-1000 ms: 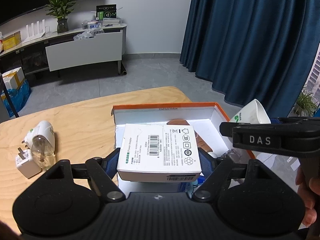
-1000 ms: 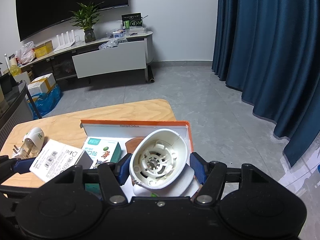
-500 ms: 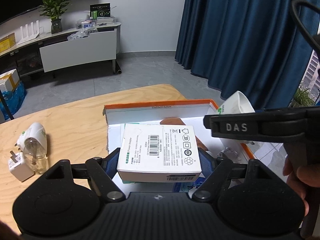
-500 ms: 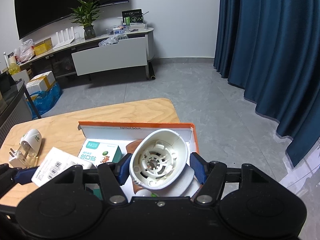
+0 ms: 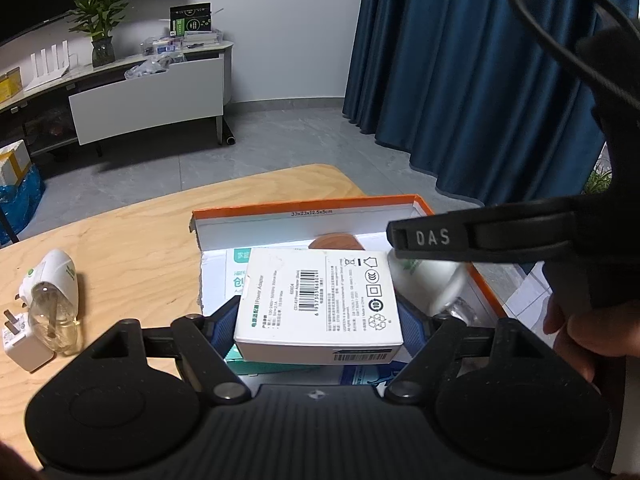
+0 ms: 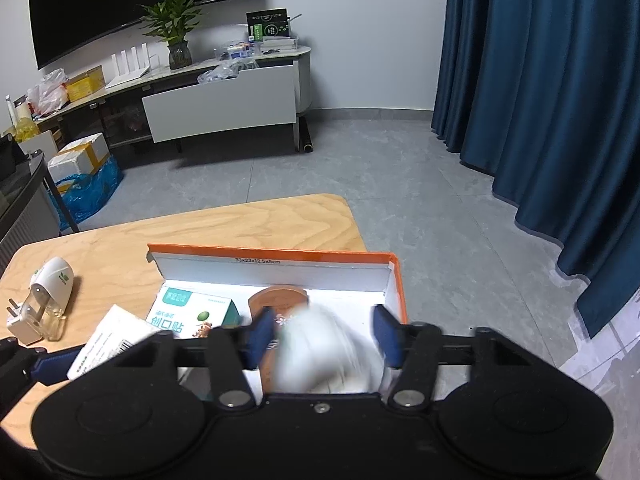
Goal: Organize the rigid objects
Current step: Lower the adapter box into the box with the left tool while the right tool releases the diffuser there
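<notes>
The left tongs (image 5: pixel 318 316) are closed on a white power adapter box (image 5: pixel 316 300), one blue pad against each side, label face and barcode upward. The box is held over the near left part of an open carton with orange edges (image 5: pixel 304 205), which stands on the wooden surface (image 6: pixel 240 232) near its far right corner. The right tongs (image 6: pixel 322 332) are over the right half of the same carton, and their jaws have just been closing. Between the blue pads lies a white rounded plastic device (image 6: pixel 332 344), smeared by motion blur while the tongs themselves appear sharp; whether the pads press on it cannot be told. In the left wrist view that device shows as a white blur inside the carton, below the black finger marked DAS (image 5: pixel 480 236), with a person's hand (image 5: pixel 580 332) on the handle at the right edge. Inside the carton lie a teal and white plaster box (image 6: pixel 188 314) at the left and a brown round disc (image 6: pixel 280 298) against the far wall. On the surface, well apart to the left of the carton, lie a white plug-in vaporiser with a clear bottle (image 5: pixel 54 292) and, touching it, a white plug charger (image 5: pixel 20 344).
</notes>
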Tool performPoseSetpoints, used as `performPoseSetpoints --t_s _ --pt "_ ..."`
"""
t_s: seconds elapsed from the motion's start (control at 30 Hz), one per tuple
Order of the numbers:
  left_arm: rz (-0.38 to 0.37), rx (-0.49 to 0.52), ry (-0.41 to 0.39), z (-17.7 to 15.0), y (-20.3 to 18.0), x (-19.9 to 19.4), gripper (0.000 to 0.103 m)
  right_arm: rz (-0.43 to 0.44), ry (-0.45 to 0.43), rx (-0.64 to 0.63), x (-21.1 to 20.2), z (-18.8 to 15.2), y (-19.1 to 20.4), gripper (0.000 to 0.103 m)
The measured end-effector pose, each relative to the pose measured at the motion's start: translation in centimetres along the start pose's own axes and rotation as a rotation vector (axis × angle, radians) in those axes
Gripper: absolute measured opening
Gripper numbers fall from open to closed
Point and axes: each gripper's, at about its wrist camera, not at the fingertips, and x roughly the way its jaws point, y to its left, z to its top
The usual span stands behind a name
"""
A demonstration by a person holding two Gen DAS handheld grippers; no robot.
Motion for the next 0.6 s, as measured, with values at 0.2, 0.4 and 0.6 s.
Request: performPoseSetpoints --t_s 0.2,0.4,0.6 --pt "-0.012 0.003 0.012 0.0 0.0 0.7 0.079 0.000 -0.042 0.024 -0.4 0.7 -0.5 0.059" --pt "-0.078 0.013 0.024 0.4 -0.7 1.3 0.080 -0.010 -0.115 0.045 -2.8 1.5 -1.5 0.073" --pt "-0.090 0.026 0.020 0.1 -1.2 0.5 0.084 -0.014 -0.152 0.043 -4.7 1.3 -1.4 0.074"
